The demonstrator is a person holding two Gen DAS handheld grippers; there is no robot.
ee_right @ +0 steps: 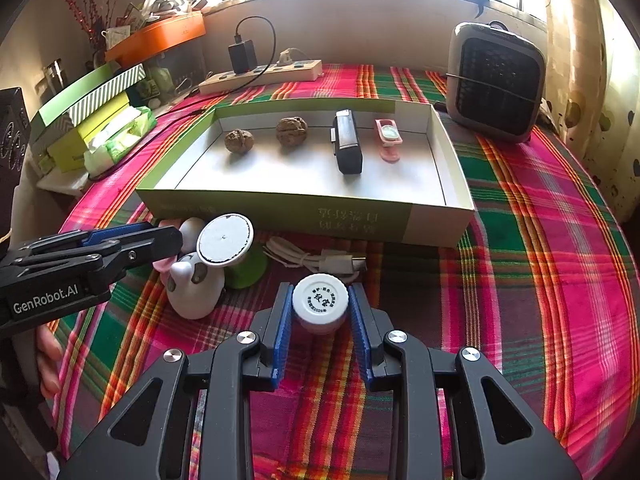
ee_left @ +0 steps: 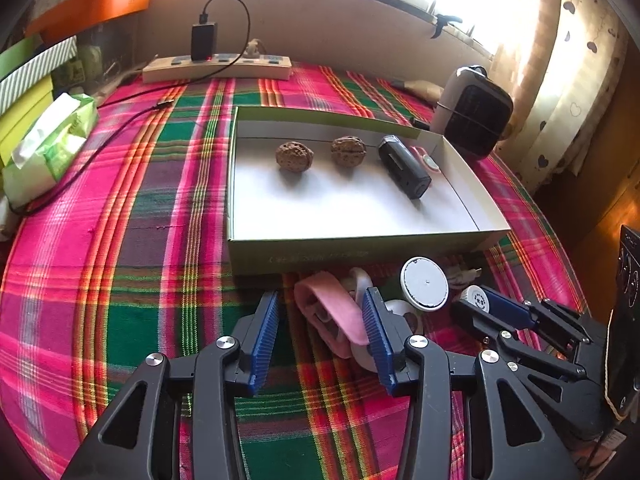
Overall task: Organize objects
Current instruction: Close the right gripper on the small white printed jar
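Two grippers are at work in front of the shallow cardboard box [ee_right: 440, 216], and each has a different item between its jaws. The right gripper [ee_right: 320, 320] stands with its jaws set close on either side of a small white bottle [ee_right: 320, 304], whose ribbed cap with printed lettering faces the camera; the blue pads appear to touch the cap's sides, so I judge this a grip, though a hairline gap cannot be ruled out. By appearance the bottle is light, rigid plastic and unlikely to deform; the cap's ribbing should resist slipping, and the sensible hold is across the cap or just below it, squarely on the diameter (a round body will roll out of an off-centre pinch). The left gripper [ee_left: 320, 336] has its jaws spread wide, with a pink strap [ee_left: 336, 316] lying between them, nearer the right-hand pad and untouched by the left-hand one. That strap looks soft and floppy; it will sag when lifted, so it is best taken at mid-length or where it folds. Beyond the right jaws lies a coiled white cable [ee_right: 312, 260]; left of them stand a white figurine [ee_right: 196, 292] and a round white disc [ee_right: 225, 240]. Ahead, inside the box, sit two walnuts [ee_right: 239, 141], a black device [ee_right: 347, 148] and a pink item [ee_right: 388, 136].
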